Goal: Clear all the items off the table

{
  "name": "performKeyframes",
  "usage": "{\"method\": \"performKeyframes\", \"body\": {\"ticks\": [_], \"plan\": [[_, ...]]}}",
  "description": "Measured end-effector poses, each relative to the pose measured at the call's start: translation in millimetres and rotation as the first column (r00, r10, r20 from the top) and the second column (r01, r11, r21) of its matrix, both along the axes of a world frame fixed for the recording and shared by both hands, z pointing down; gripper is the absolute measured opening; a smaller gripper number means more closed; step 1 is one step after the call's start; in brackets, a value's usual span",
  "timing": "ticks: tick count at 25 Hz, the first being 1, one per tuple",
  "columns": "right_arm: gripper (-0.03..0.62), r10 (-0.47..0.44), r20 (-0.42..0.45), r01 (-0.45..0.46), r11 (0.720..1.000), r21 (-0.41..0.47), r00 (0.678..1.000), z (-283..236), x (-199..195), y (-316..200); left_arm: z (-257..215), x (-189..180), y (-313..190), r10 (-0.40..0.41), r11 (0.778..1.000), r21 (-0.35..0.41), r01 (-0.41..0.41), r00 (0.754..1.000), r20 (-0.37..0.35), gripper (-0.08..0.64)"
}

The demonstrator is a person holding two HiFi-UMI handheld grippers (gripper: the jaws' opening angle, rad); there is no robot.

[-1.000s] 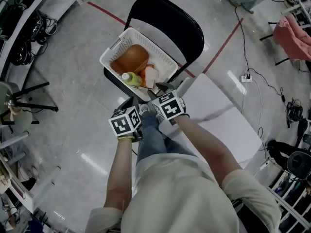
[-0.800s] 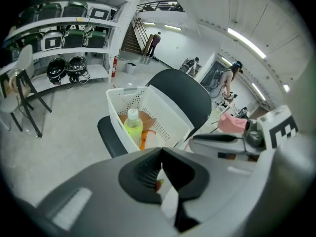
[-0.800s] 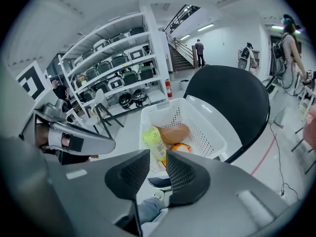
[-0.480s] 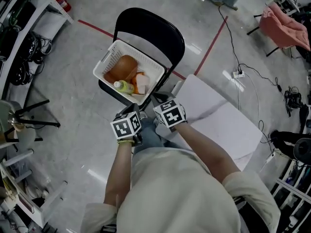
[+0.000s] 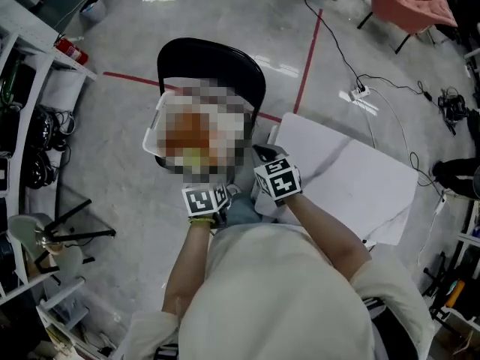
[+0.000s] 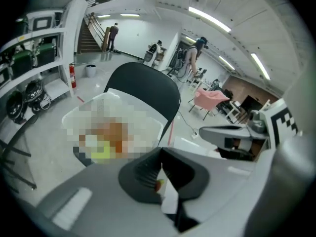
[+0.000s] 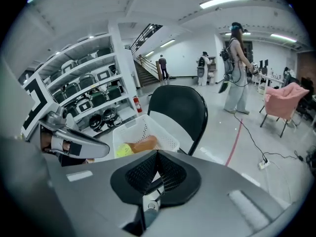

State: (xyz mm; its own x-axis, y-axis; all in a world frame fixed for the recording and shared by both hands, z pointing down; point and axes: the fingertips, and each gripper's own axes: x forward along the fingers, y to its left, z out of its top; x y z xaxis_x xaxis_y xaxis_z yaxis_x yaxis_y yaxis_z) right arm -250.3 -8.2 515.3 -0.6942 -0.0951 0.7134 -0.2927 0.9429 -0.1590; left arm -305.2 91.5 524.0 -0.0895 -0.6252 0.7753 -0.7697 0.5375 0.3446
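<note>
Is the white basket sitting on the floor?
No, the white basket rests on the black chair, in front of its backrest and well above the floor.

No readable text, brand or number in view, only coded black-and-white square patterns on the marker cube (image 5: 204, 199) of the left gripper (image 6: 160, 179) and the marker cube (image 5: 279, 178) of the right gripper (image 7: 157, 174).

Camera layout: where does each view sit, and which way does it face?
Head view: on the person's head, steeply down at chair, basket, table; torso, arms, left gripper, right gripper show.
Left gripper view: on left gripper, along its shut jaws toward basket; right gripper at right.
Right gripper view: on right gripper, along its shut jaws toward basket; left gripper at left.
Shared: all see chair and basket.
</note>
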Motion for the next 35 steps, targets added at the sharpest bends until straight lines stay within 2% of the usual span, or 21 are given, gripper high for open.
{"method": "performKeyframes", "body": {"ticks": [5,11,14,20,24,32,35], "plan": [[-0.002,0.148,0.019,-0.148,0.989,-0.002,0.989,-9,16,-23,-5,-2,-20,0.146,0.989,-0.01,-0.146,0.989,0.011,0.008],[-0.002,0.331,0.028,-0.331,0.944,-0.023,0.943,-9,54,-37,-6,9,-38,0.301,0.954,-0.01,-0.3,0.953,0.028,0.009],[-0.002,0.377,0.038,-0.377,0.926,-0.018,0.925,-10,73,-35,-7,14,-43,0.321,0.947,0.001,-0.321,0.947,0.031,0.009],[-0.002,0.438,0.079,-0.44,0.898,0.003,0.895,-21,116,-25,-12,50,-42,0.368,0.929,0.032,-0.37,0.929,0.043,0.009],[-0.002,0.474,0.099,-0.478,0.878,0.017,0.875,-29,147,-6,-14,80,-20,0.397,0.916,0.039,-0.398,0.917,0.044,0.009],[-0.002,0.562,0.126,-0.57,0.82,0.047,0.818,-50,218,45,-26,143,33,0.468,0.88,0.061,-0.471,0.882,0.058,0.009],[-0.002,0.572,0.141,-0.583,0.81,0.058,0.808,-60,240,71,-34,166,51,0.488,0.867,0.078,-0.492,0.87,0.067,0.009]]}}
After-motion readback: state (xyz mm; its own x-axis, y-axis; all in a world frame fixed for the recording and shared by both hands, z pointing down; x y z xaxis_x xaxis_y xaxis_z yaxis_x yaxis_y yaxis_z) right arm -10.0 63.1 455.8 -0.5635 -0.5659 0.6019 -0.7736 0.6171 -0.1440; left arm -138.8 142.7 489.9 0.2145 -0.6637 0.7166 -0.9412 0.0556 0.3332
